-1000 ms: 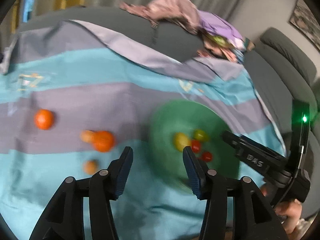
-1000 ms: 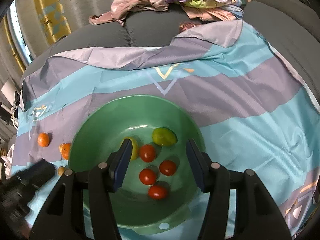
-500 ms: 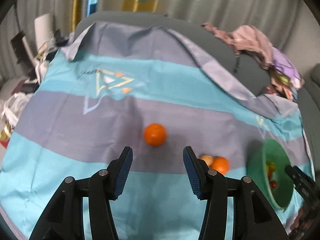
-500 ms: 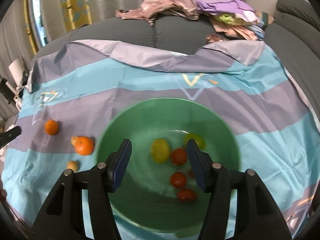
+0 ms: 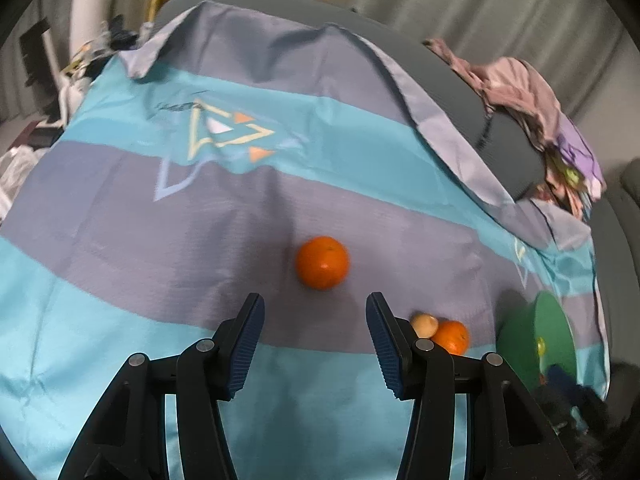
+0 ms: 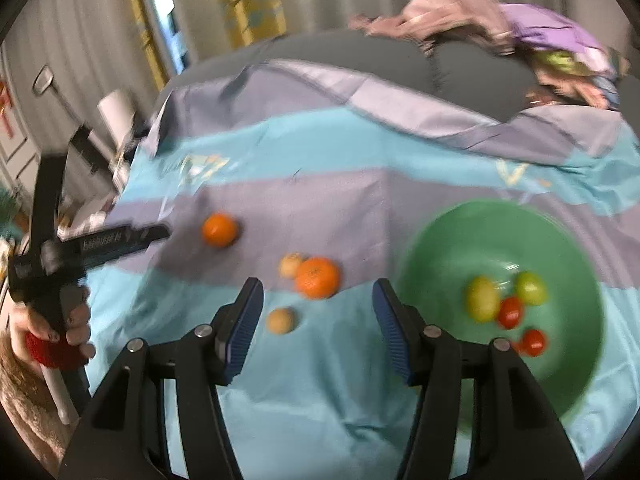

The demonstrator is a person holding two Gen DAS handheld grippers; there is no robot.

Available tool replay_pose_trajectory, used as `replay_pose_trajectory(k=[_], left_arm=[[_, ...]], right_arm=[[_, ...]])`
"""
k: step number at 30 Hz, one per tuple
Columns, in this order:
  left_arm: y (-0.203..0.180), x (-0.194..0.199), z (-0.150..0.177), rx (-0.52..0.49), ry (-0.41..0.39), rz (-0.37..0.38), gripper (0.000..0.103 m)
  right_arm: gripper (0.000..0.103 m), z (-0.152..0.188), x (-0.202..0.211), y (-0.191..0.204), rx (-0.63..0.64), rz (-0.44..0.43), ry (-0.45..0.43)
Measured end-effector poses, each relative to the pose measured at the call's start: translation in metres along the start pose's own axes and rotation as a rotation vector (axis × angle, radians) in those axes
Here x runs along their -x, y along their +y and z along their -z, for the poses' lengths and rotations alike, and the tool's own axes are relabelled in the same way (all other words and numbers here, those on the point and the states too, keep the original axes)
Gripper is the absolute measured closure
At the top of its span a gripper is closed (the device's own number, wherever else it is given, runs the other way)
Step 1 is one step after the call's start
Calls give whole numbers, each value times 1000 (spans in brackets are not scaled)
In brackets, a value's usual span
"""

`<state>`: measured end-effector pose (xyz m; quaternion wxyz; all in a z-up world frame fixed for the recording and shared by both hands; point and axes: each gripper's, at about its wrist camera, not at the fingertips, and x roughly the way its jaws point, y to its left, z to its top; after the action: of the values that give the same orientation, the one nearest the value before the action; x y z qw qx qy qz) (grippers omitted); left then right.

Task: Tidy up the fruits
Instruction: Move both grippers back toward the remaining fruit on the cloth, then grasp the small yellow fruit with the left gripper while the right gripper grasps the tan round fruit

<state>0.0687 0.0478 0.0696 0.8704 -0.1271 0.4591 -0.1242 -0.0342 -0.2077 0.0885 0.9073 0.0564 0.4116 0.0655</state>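
Observation:
My left gripper [image 5: 316, 340] is open and empty, just short of a lone orange [image 5: 322, 263] on the striped cloth. A second orange [image 5: 451, 337] touches a small tan fruit [image 5: 425, 325] to its right. My right gripper [image 6: 318, 328] is open and empty above that orange [image 6: 318, 277], its tan neighbour [image 6: 291, 265] and another small tan fruit [image 6: 281, 320]. The green bowl [image 6: 560, 380] at the right holds two yellow-green fruits [image 6: 483, 298] and several red tomatoes [image 6: 533, 342]. The left gripper [image 6: 160, 233] shows in the right wrist view beside the lone orange [image 6: 219, 229].
The blue and grey striped cloth [image 5: 160, 240] covers a grey sofa seat. A heap of clothes [image 6: 520, 36] lies on the backrest at the far right. Clutter [image 5: 80, 60] stands past the cloth's left edge. The green bowl [image 5: 532, 336] sits near the cloth's right edge.
The left gripper swung left from the bowl and closed in on the lone orange. The right gripper moved left off the bowl and now hangs over the loose fruits.

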Motion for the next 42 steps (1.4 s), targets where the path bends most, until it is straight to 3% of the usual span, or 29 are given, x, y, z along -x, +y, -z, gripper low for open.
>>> replay_pose_trajectory(k=[4,7,11,17,25,31,42], left_arm=[[-19,-11,-2,-43,28,42,51],[-35,-26,-4,-94,87,99,51],[-56,-54,-3,-182,176,140,54],[-65,-87,1,-157,301,247,63],[-66,-101,5,-142,329,289,67],[-64,-106,7,-127,328,271,70],[-71,-104,14,-119,268,265,77]], right_arm=[[54,9,-31,19,27,-5,67],[62,14,-50,21,32,-6,117],[63,15,-66,18,10,-34,155],[63,18,-81,23,25,-30,181],[70,21,-91,23,28,-4,202],[71,24,-95,26,29,3,208],[76,22,-98,30,33,2,192]])
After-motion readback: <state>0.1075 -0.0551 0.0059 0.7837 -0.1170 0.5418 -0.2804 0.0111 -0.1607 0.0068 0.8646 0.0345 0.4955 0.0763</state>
